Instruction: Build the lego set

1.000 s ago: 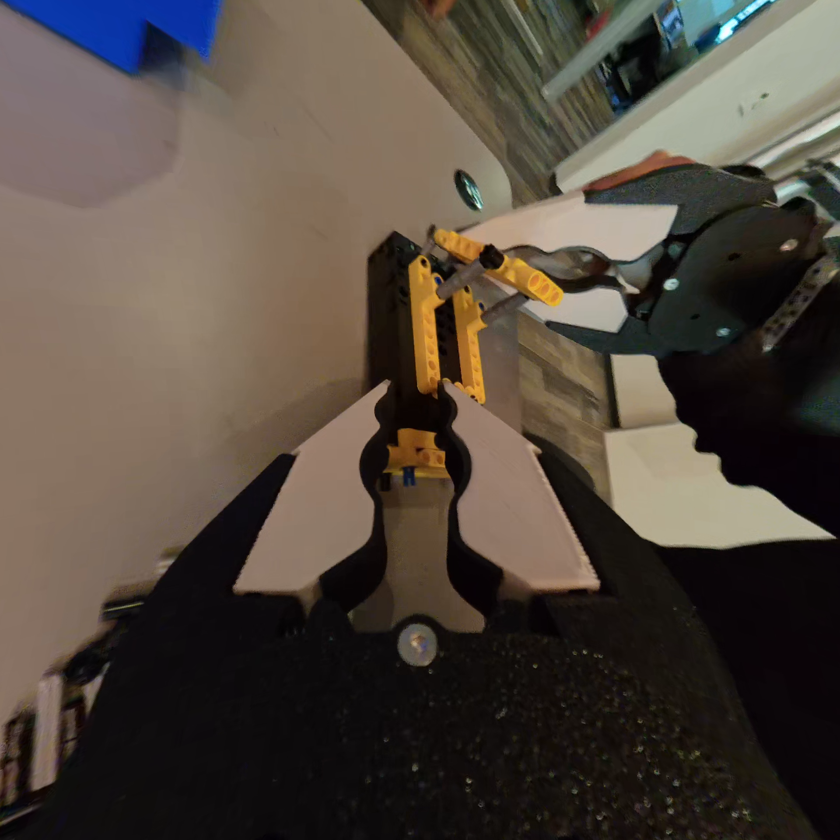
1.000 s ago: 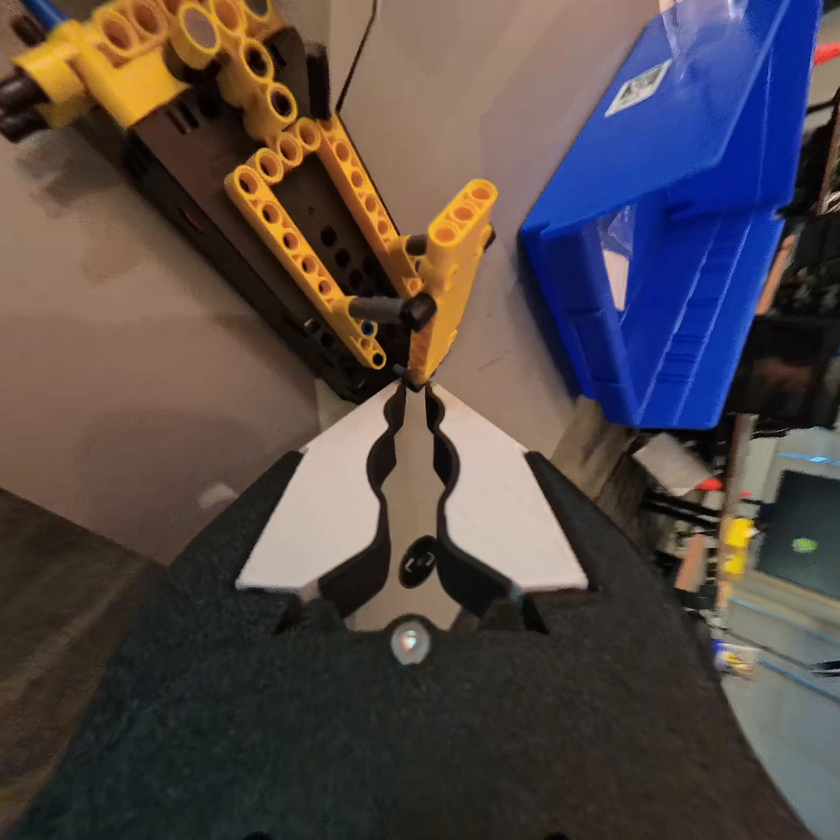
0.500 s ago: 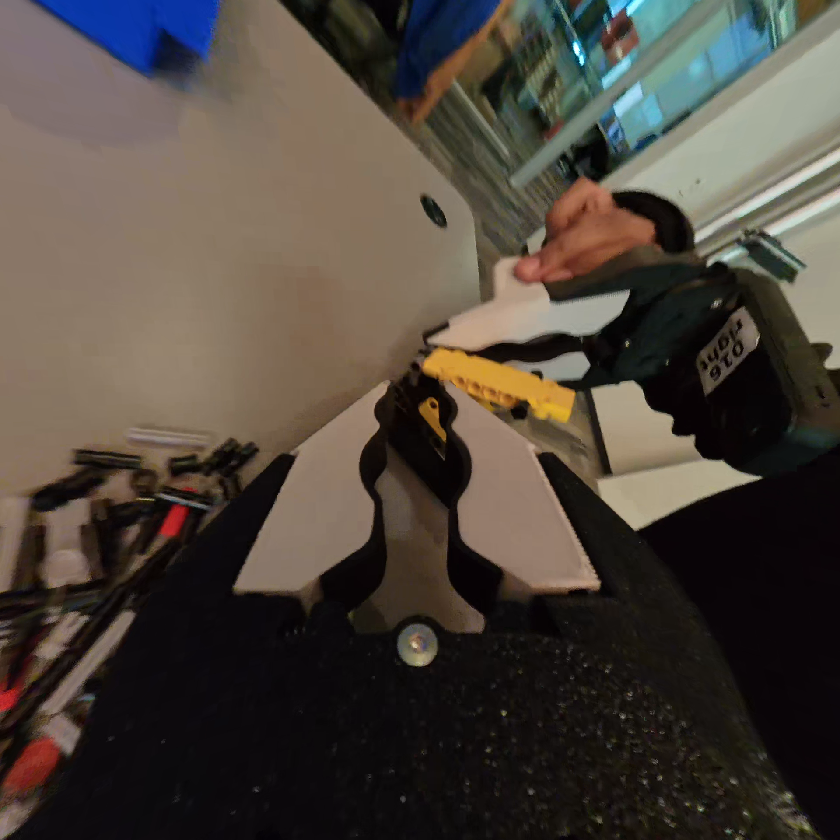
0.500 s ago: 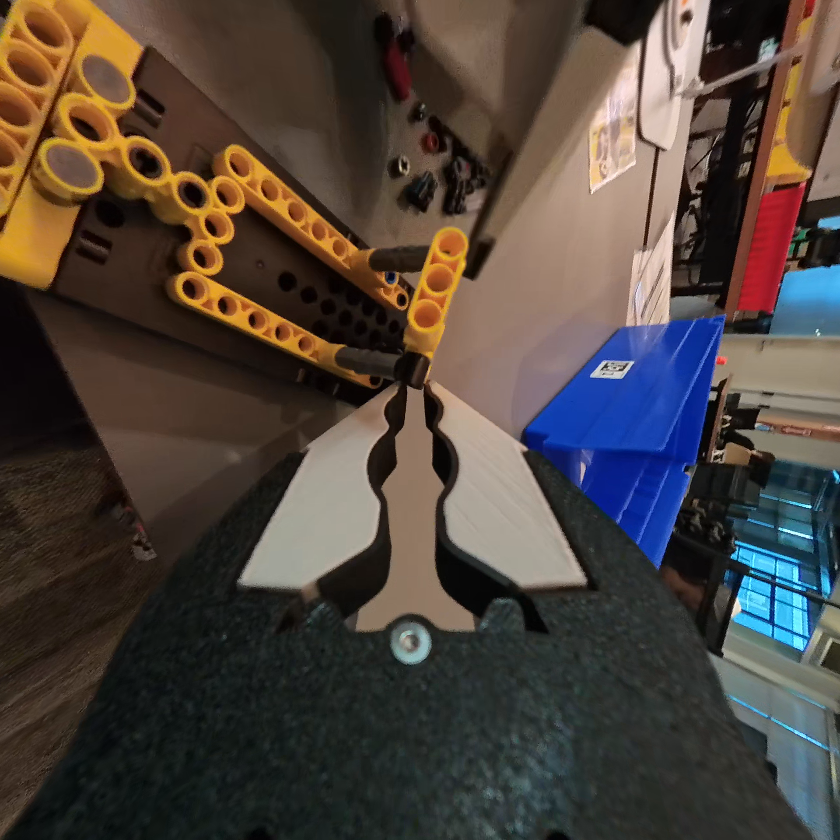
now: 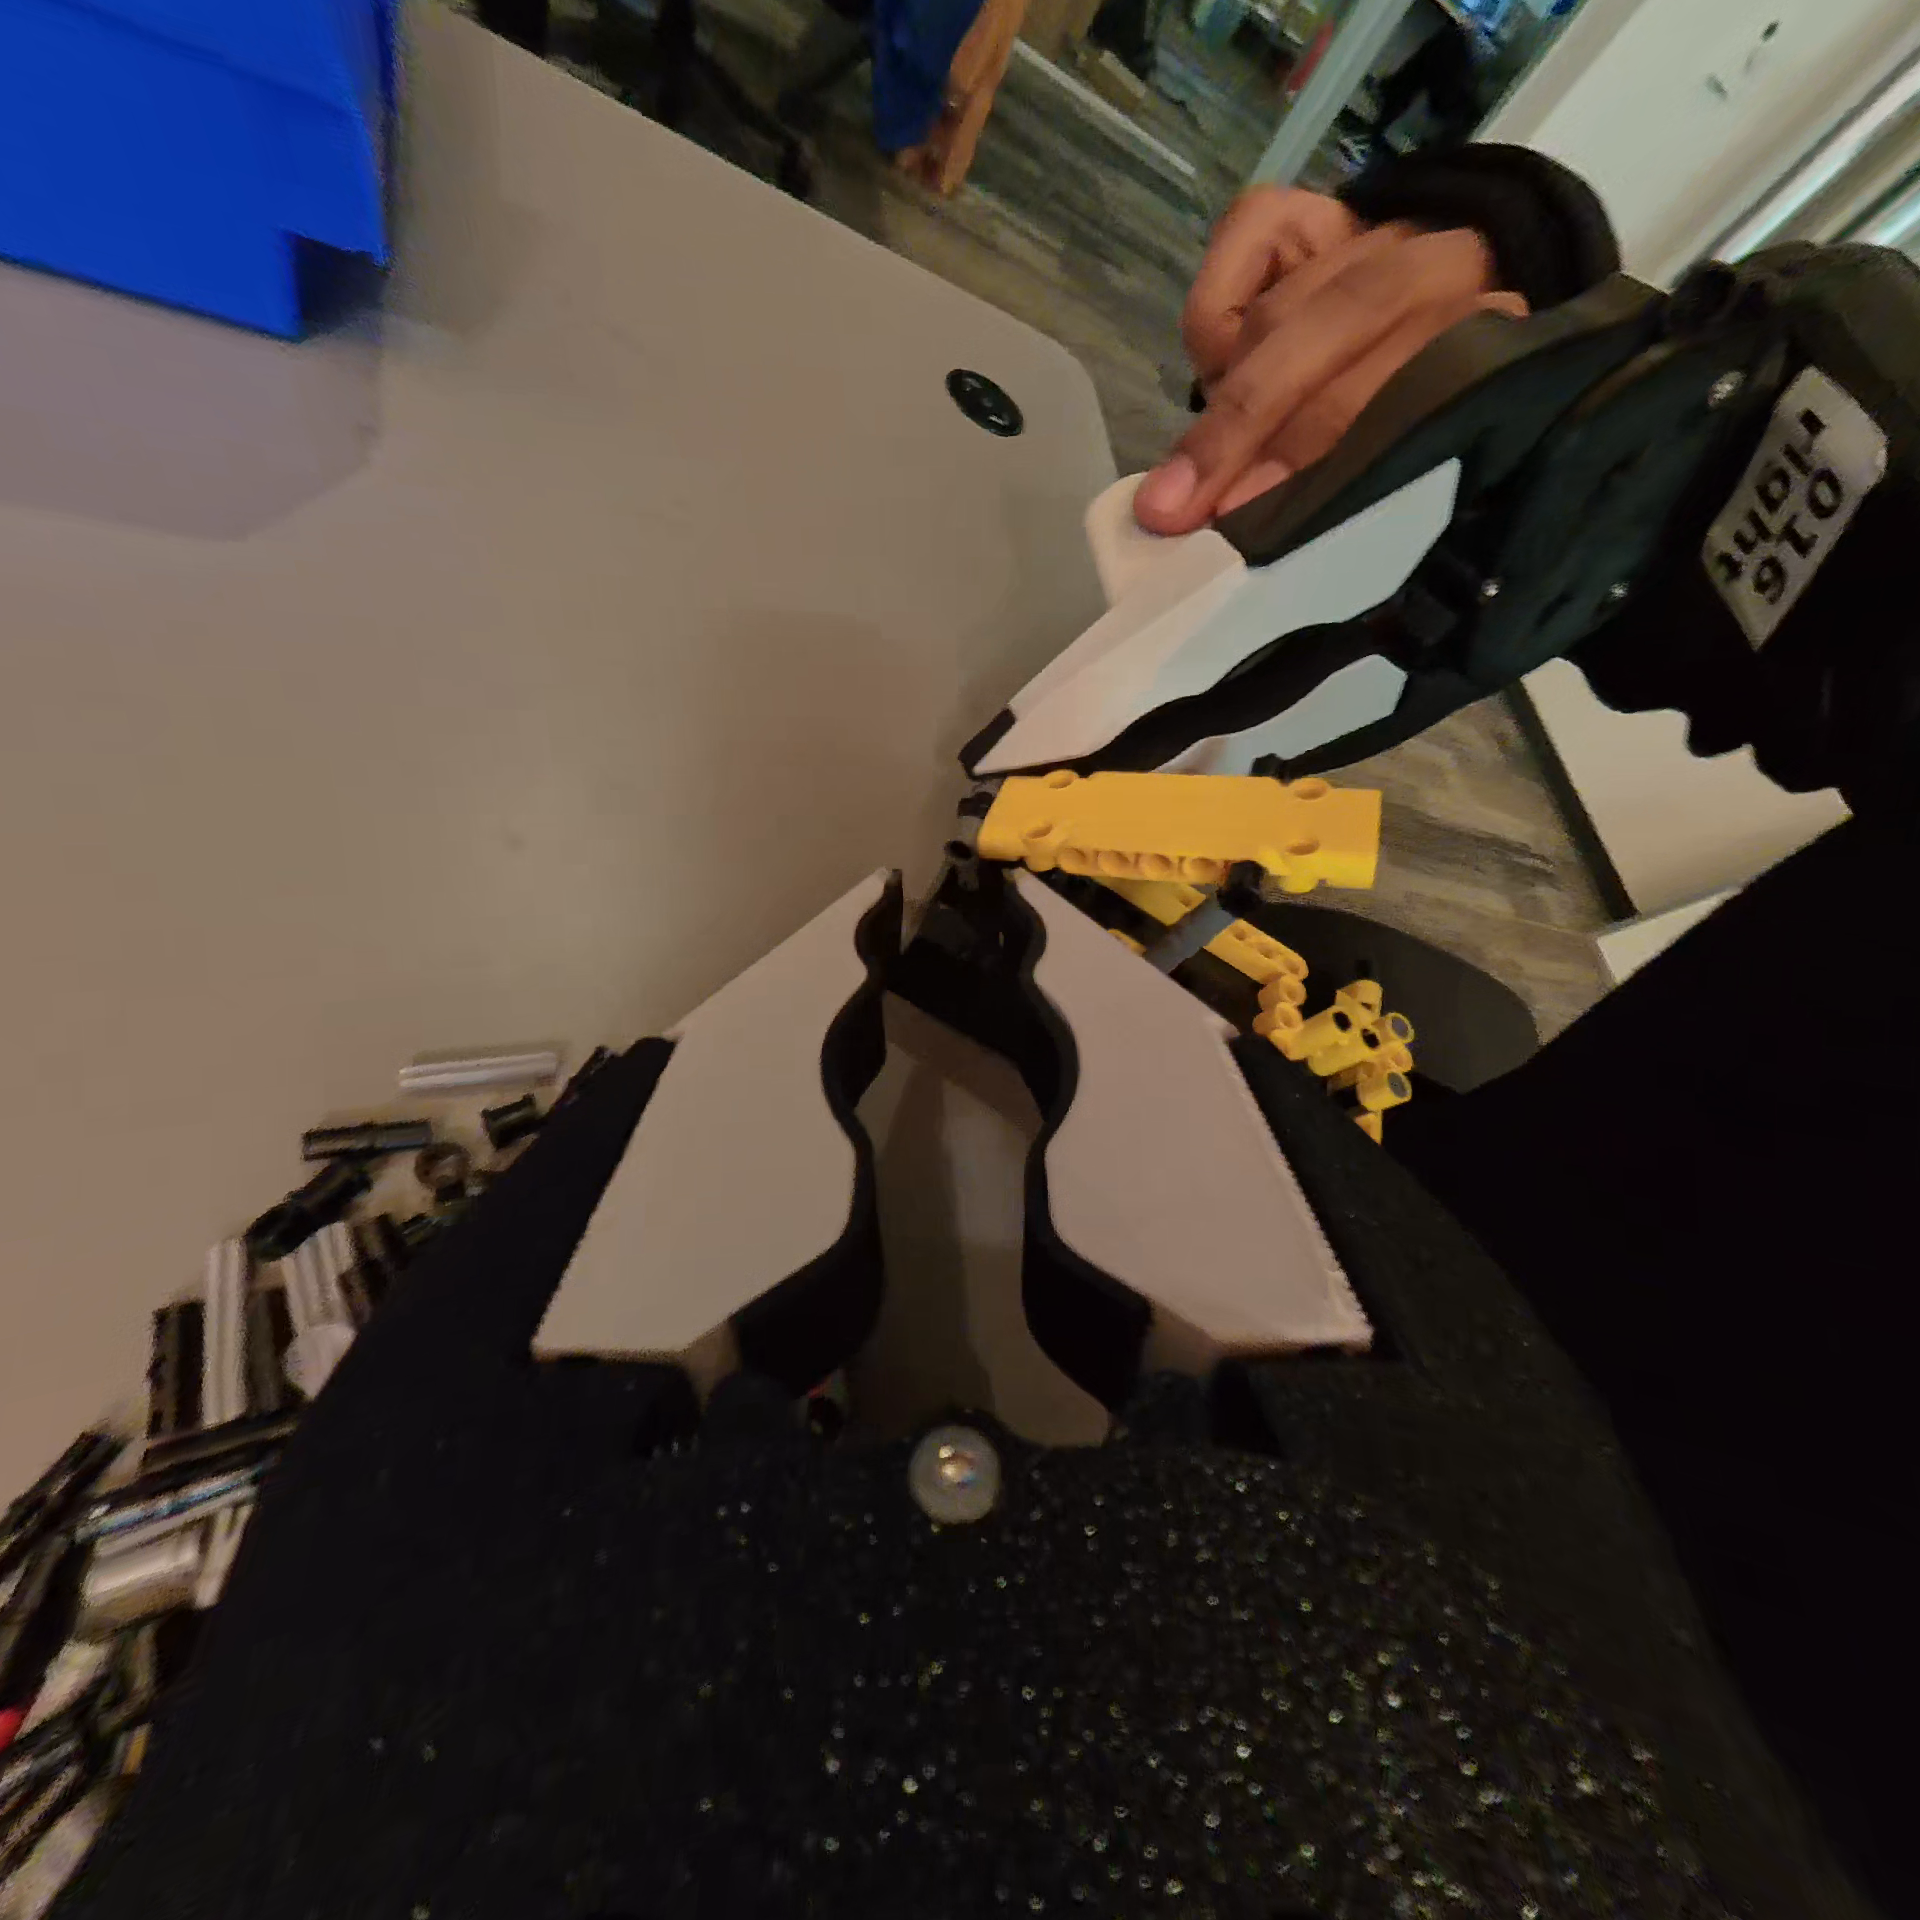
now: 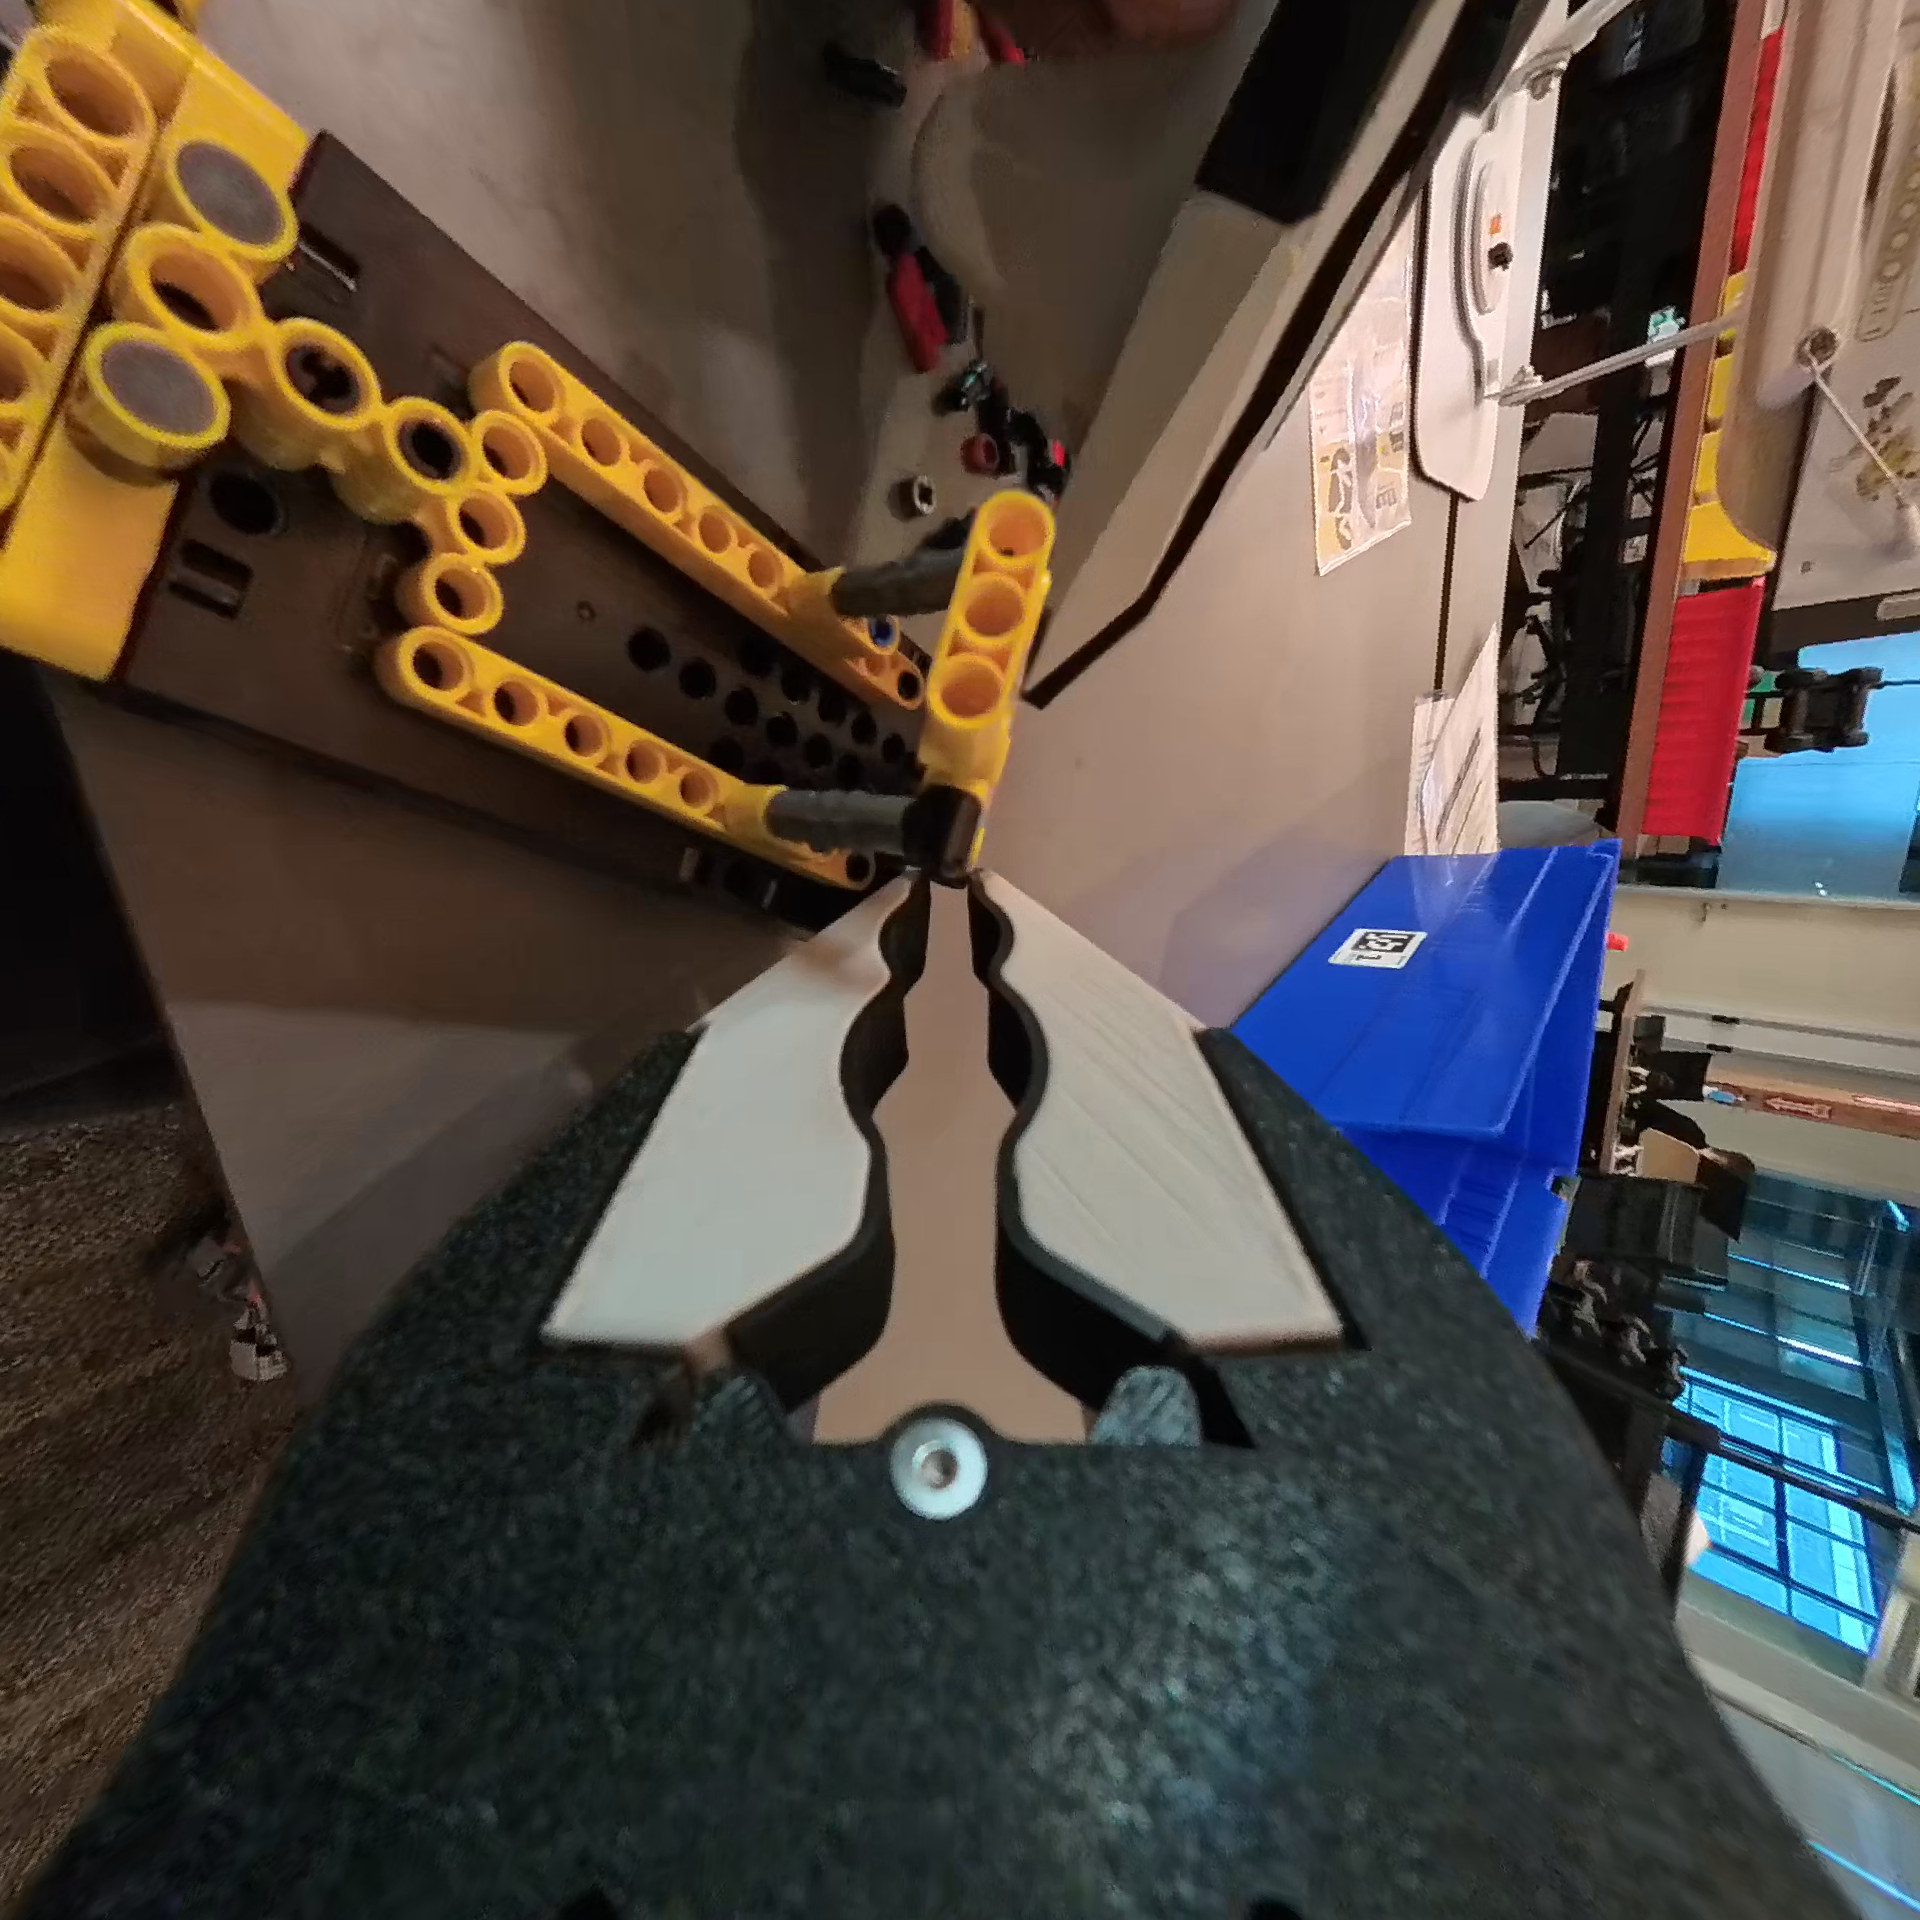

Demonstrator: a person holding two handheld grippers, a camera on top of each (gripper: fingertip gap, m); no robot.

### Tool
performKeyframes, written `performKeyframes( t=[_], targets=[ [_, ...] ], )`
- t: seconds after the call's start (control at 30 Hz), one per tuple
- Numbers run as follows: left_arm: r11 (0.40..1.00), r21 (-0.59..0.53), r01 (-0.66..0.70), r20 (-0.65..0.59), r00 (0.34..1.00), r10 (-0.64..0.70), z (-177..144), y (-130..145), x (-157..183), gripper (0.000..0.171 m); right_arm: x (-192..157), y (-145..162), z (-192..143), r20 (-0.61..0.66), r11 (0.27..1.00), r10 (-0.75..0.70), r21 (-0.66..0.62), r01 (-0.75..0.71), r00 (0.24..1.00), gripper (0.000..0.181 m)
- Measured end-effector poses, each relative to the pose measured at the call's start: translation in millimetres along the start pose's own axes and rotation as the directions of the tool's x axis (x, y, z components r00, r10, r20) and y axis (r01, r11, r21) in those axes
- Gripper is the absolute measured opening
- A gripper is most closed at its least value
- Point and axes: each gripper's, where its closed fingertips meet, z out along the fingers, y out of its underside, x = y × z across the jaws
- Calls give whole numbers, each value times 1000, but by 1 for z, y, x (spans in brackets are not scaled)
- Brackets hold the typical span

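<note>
My left gripper (image 5: 951, 894) is shut on the black perforated block (image 5: 966, 961) of a toy-beam assembly and holds it off the table. The block carries two long yellow beams (image 6: 582, 727) and a cluster of yellow connectors (image 5: 1351, 1049). A short yellow beam (image 6: 987, 623) sits across grey pins (image 6: 831, 816) at the long beams' ends; in the left wrist view it shows as a flat yellow piece (image 5: 1174, 831). My right gripper (image 6: 943, 881) is shut on the black pin (image 6: 948, 831) at that beam's end. It also shows in the left wrist view (image 5: 982, 764).
A grey table (image 5: 520, 623) with a round black grommet (image 5: 984, 400) lies behind. A blue bin (image 6: 1455, 1039) stands on it. Loose black and grey parts (image 5: 312, 1247) lie at the left. A person's hand (image 5: 1299, 364) holds the right gripper. The tips of both grippers are at nearly the same place.
Both grippers have turned together with the assembly, so the loose parts and the far room have come into view. Both grasps stay the same.
</note>
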Motion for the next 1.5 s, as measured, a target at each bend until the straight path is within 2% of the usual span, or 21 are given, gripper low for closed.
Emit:
performKeyframes(
  t=[0.07,0.27,0.33,0.4,0.67,1.0,1.17,1.23,1.3,1.4,1.5],
  targets=[
    [1000,-13,3,-34,999,-3,3,2,5,18,0,-2,0,4,1000,-2,16,2,1000,8],
    [994,-98,-52,5,999,53,13,14,3,18,-1,-7,1,14,998,-18,55,17,1000,7],
    [990,-108,-86,25,996,89,14,15,3,18,-2,-9,1,19,998,-17,67,16,1000,7],
    [986,-108,-123,25,992,127,14,15,5,7,-2,-9,1,22,997,-18,74,16,1000,7],
    [969,-111,-222,62,971,230,14,15,5,6,-2,-10,0,40,995,12,102,-16,999,7],
    [883,-133,-451,167,867,469,13,12,6,3,0,-10,-2,47,991,54,122,-59,997,7],
    [846,-147,-512,184,827,532,13,13,6,3,-2,-11,-3,68,986,67,148,-77,995,7],
    [861,-143,-488,182,842,507,13,13,5,4,-1,-11,-2,63,987,61,147,-70,996,7],
    [900,-127,-418,153,888,434,11,13,6,5,-1,-12,-2,67,986,63,149,-73,996,7],
    [965,-57,-257,72,963,260,0,7,13,23,-2,-11,-2,79,986,69,143,-80,994,8],
    [989,10,-148,26,989,148,-17,3,18,28,-2,-10,-3,100,985,98,135,-111,990,8]
  ],
)
